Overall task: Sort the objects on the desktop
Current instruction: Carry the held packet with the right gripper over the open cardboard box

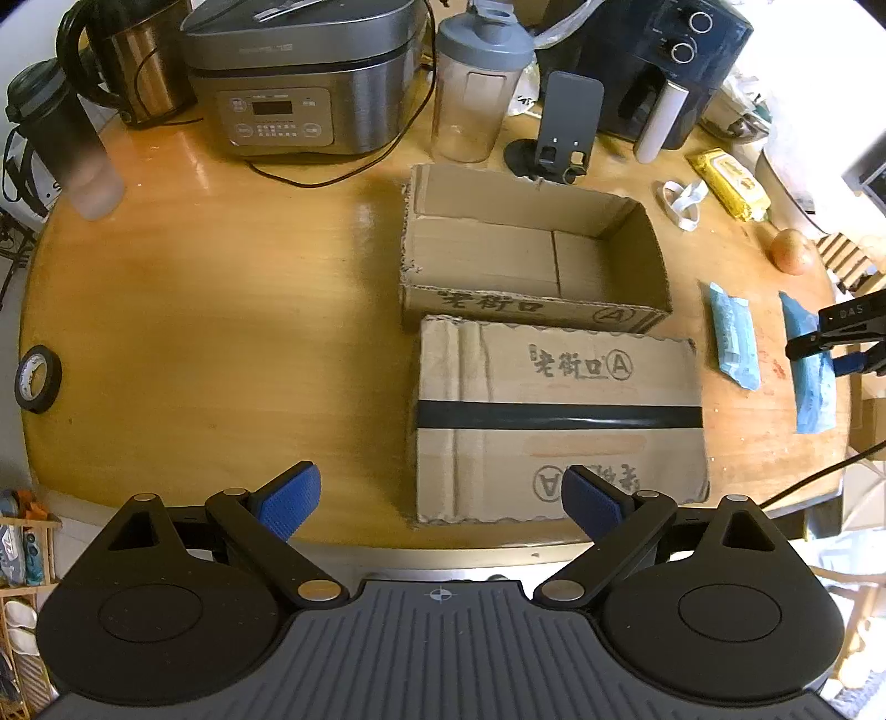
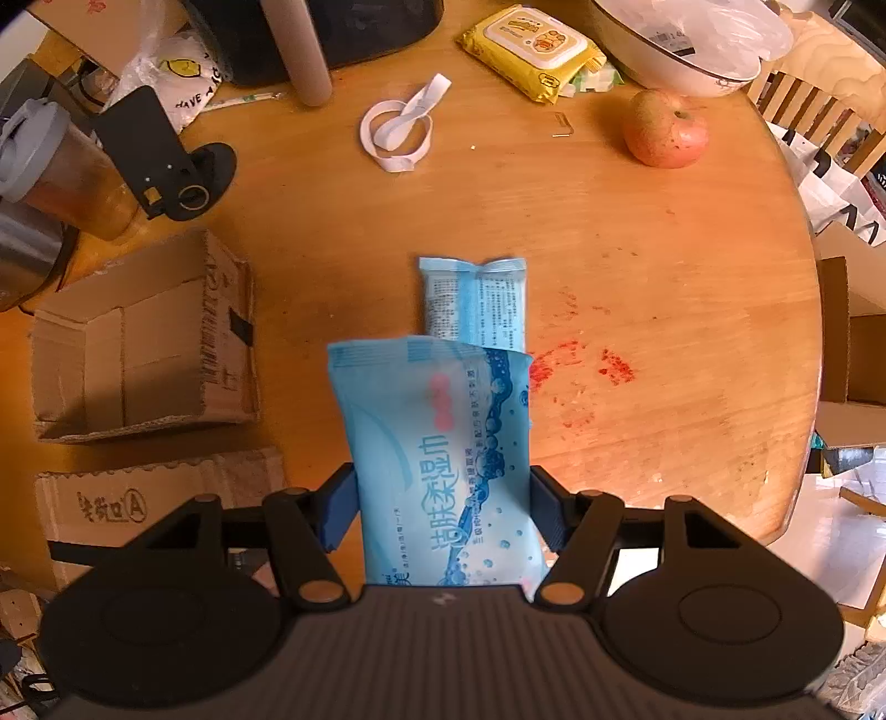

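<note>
The right gripper (image 2: 443,512) is clamped on a blue wipes pack (image 2: 443,443), its pads pressing the pack's two long sides, and holds it above the table (image 2: 664,277). A second blue pack (image 2: 476,302) lies flat on the wood just beyond the held one, partly hidden under its far end. The open box (image 1: 531,249) sits to the left of both packs, and nothing shows inside it; a closed box (image 1: 559,421) with a black tape stripe lies against its near side.

The left gripper (image 1: 440,501) hovers over the near edge of the closed box, jaws wide apart with nothing between them.

Right of the open box lie a white band (image 2: 401,124), a yellow wipes pack (image 2: 534,50) and an apple (image 2: 664,130). Far to its left lies what looks like a tape roll (image 1: 37,379) at the table's edge.
</note>
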Demonstrator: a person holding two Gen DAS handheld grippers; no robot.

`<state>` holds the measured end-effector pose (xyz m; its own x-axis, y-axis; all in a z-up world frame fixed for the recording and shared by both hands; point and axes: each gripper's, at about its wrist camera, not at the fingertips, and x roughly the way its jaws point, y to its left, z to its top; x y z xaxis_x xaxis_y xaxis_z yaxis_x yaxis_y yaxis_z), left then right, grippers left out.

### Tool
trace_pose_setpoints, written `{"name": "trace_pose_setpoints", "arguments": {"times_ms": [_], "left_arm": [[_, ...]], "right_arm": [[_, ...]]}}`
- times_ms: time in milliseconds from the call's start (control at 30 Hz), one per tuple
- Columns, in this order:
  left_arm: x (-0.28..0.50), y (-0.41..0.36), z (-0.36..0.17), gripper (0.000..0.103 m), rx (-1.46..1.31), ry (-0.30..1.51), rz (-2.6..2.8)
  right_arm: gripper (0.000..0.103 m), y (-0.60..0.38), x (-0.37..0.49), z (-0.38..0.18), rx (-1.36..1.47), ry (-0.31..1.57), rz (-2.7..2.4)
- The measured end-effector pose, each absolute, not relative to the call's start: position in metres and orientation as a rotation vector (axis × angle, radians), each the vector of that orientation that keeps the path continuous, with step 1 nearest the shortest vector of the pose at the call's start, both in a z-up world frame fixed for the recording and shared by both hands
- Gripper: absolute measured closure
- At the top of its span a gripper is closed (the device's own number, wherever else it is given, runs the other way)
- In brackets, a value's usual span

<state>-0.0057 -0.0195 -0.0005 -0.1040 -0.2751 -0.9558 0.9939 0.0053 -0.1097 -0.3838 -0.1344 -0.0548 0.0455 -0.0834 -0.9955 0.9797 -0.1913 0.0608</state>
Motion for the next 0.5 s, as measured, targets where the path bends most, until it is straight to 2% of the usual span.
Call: {"name": "trace_pose_setpoints", "arguments": {"times_ms": [500], "left_arm": [[0.019,-0.027,-0.001,0.007,0.944,1.080,-1.397]], "right_arm": [[0.036,-0.134,-0.353,-0.049,1.310,1.006,-1.339]]}}
